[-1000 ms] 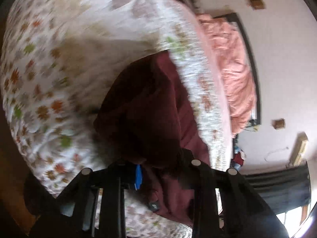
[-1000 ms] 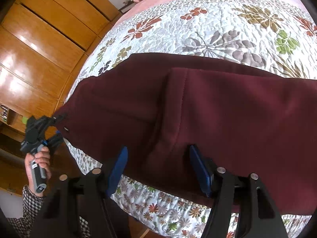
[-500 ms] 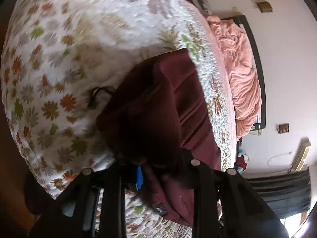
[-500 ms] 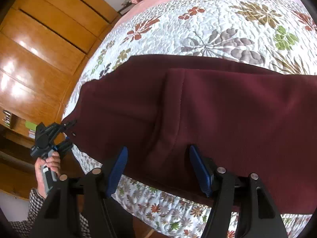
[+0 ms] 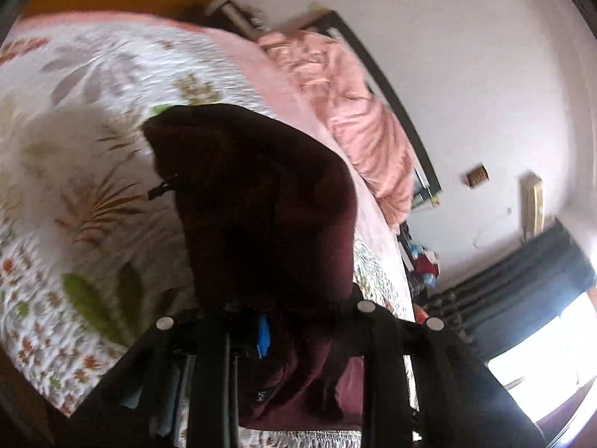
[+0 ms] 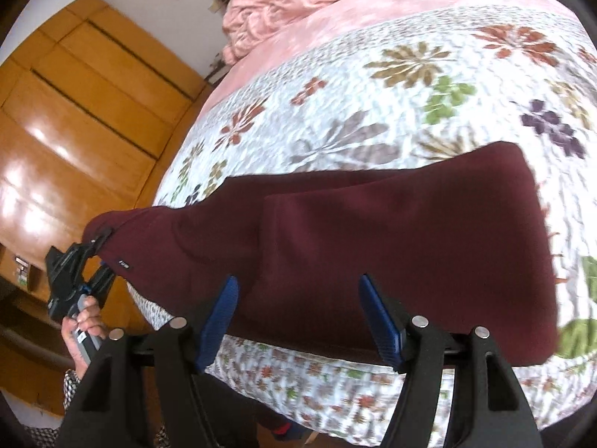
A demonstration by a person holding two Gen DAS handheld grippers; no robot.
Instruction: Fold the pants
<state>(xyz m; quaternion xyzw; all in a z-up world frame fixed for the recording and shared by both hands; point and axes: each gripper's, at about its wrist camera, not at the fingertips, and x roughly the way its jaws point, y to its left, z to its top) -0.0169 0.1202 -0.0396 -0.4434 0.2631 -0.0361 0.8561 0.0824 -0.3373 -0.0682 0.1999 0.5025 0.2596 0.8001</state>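
Dark maroon pants [image 6: 373, 250] lie folded lengthwise on a floral quilt [image 6: 373, 86]. My left gripper [image 5: 283, 332] is shut on one end of the pants [image 5: 268, 216] and lifts it off the quilt; the cloth hangs over the jaws. In the right wrist view the left gripper [image 6: 99, 250] shows at the far left, clamped on that end near a small label. My right gripper [image 6: 298, 313] is open with blue pads [image 6: 220, 310], empty, close to the near edge of the pants at the bed's edge.
A crumpled pink blanket [image 6: 298, 3] lies at the head of the bed. A wooden wardrobe [image 6: 74, 119] stands beyond the bed's left side. In the left wrist view a dark curtain and bright window [image 5: 541, 298] are at the right.
My left gripper has lifted its end of the pants and carried it over the bed toward the other end. The right gripper stays open at the near edge.
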